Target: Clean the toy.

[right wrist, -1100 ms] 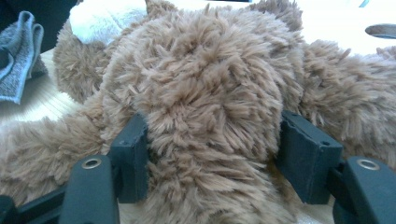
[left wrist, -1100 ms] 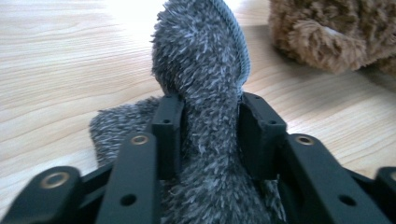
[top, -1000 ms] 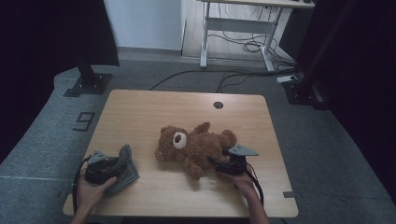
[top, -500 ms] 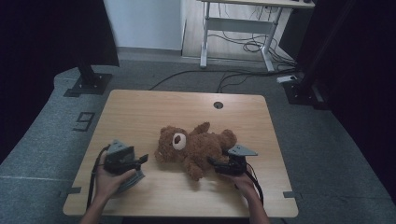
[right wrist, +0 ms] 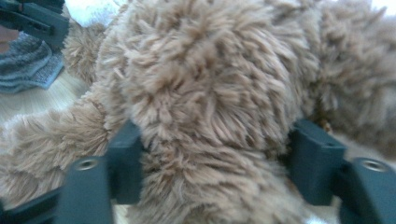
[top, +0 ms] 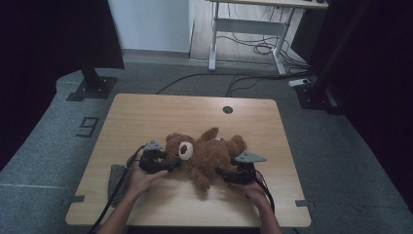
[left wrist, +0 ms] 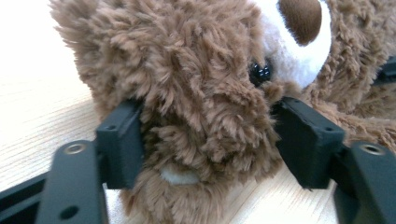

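Down on the wooden table (top: 146, 117) from the high view, a brown teddy bear (top: 209, 153) lies on its back near the middle, head to the left. The left gripper (top: 168, 163) sits at the bear's head, the right gripper (top: 225, 173) at its lower body on the near right. A grey cloth (top: 116, 175) lies at the near left, just behind the left hand (top: 141, 179).

Next, the left gripper view: the bear's head (left wrist: 201, 107) sits between both black jaws, fur touching each pad; the jaws have just been closing slightly onto it.

Lastly, the right gripper view: a thick furry part of the bear (right wrist: 205, 121) fills the gap, and the jaws, just closing, pinch it from both sides.
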`<state>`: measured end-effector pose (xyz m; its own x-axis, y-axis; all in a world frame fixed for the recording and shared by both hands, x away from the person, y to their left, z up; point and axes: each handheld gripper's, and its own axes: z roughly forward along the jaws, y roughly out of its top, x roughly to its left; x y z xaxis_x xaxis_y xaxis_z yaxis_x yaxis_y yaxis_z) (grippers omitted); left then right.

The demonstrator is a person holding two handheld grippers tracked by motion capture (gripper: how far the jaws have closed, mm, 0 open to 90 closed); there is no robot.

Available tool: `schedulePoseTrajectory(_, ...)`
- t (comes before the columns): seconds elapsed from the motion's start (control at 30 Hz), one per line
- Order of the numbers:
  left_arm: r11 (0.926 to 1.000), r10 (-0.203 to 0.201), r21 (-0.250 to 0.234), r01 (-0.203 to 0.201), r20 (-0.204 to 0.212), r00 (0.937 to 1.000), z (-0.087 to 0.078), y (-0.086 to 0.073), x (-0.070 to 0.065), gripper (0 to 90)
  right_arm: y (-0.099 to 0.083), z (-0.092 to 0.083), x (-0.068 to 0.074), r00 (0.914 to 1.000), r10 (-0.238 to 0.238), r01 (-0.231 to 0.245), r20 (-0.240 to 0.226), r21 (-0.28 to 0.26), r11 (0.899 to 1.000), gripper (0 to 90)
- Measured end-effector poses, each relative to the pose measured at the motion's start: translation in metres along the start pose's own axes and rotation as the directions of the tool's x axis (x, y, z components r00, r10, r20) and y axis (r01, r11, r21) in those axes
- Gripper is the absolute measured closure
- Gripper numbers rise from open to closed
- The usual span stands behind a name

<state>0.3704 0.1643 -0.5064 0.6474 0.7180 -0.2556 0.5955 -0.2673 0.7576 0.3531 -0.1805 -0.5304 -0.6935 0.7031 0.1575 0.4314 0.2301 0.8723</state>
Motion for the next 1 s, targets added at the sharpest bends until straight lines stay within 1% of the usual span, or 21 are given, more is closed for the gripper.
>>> schedulePoseTrajectory(0.07,0.9999,0.012,-0.004,-0.012,-0.007,0.9999,0.001,-0.001,-0.002,34.8,0.001,0.001,0.003,0.9998,-0.018,0.018,0.008,-0.009,1.000,44.3)
schedulePoseTrajectory(0.13,0.9996,0.019,-0.020,-0.019,-0.025,0.9995,0.002,-0.002,-0.005,37.9,0.003,0.003,0.008,0.9988,-0.045,0.045,0.022,-0.027,0.999,50.8)
schedulePoseTrajectory(0.2,0.9989,0.025,-0.037,-0.026,-0.049,0.9985,0.001,-0.002,-0.007,40.1,0.007,0.005,0.013,0.9964,-0.081,0.082,0.028,-0.053,0.995,54.4)
schedulePoseTrajectory(0.27,0.9984,0.016,-0.053,-0.019,-0.048,0.9987,-0.002,0.000,-0.004,41.8,0.012,0.007,0.015,0.9923,-0.114,0.117,0.049,-0.069,0.991,56.2)
schedulePoseTrajectory(0.33,0.9973,0.005,-0.072,-0.009,-0.045,0.9990,-0.005,0.004,0.001,42.5,0.018,0.009,0.013,0.9919,-0.116,0.120,0.052,-0.100,0.988,56.5)
schedulePoseTrajectory(0.37,0.9959,-0.007,-0.091,0.002,-0.051,0.9987,-0.007,0.006,0.004,42.8,0.022,0.010,0.010,0.9926,-0.111,0.115,0.049,-0.103,0.988,56.4)
schedulePoseTrajectory(0.43,0.9940,-0.028,-0.107,0.022,-0.057,0.9980,-0.006,0.009,0.010,43.8,0.029,0.016,0.004,0.9935,-0.103,0.107,0.047,-0.090,0.990,56.0)
schedulePoseTrajectory(0.47,0.9940,-0.041,-0.104,0.035,-0.060,0.9974,-0.002,0.011,0.014,43.9,0.031,0.020,0.001,0.9943,-0.095,0.098,0.049,-0.081,0.992,55.4)
schedulePoseTrajectory(0.53,0.9941,-0.061,-0.094,0.055,-0.060,0.9963,0.004,0.013,0.021,44.8,0.034,0.028,-0.007,0.9927,-0.094,0.098,0.076,-0.062,0.993,53.7)
schedulePoseTrajectory(0.6,0.9916,-0.082,-0.104,0.077,-0.049,0.9954,0.009,0.014,0.025,45.3,0.035,0.034,-0.014,0.9927,-0.084,0.089,0.086,-0.047,0.995,52.3)
schedulePoseTrajectory(0.67,0.9915,-0.077,-0.109,0.072,-0.051,0.9957,0.008,0.015,0.024,44.9,0.035,0.035,-0.019,0.9952,-0.061,0.066,0.076,-0.056,0.996,50.4)
schedulePoseTrajectory(0.73,0.9925,-0.074,-0.102,0.068,-0.057,0.9956,0.007,0.017,0.024,43.3,0.035,0.034,-0.020,0.9949,-0.063,0.068,0.078,-0.059,0.996,47.4)
schedulePoseTrajectory(0.8,0.9920,-0.075,-0.107,0.067,-0.066,0.9951,0.003,0.018,0.025,40.8,0.034,0.033,-0.020,0.9941,-0.069,0.074,0.084,-0.054,0.996,40.8)
schedulePoseTrajectory(0.87,0.9911,-0.058,-0.125,0.046,-0.090,0.9942,-0.004,0.020,0.024,38.5,0.035,0.030,-0.019,0.9926,-0.067,0.074,0.101,-0.061,0.995,34.7)
schedulePoseTrajectory(0.93,0.9880,-0.032,-0.154,0.012,-0.131,0.9909,-0.016,0.022,0.018,34.6,0.036,0.023,-0.016,0.9915,-0.057,0.067,0.117,-0.086,0.994,28.0)
schedulePoseTrajectory(0.97,0.9869,-0.005,-0.160,-0.020,-0.153,0.9882,-0.024,0.023,0.013,33.6,0.036,0.017,-0.015,0.9892,-0.057,0.072,0.135,-0.108,0.992,26.2)
schedulePoseTrajectory(1.0,0.9862,0.015,-0.160,-0.042,-0.167,0.9858,-0.030,0.023,0.009,32.9,0.037,0.008,-0.013,0.9899,-0.045,0.064,0.135,-0.141,0.988,25.0)
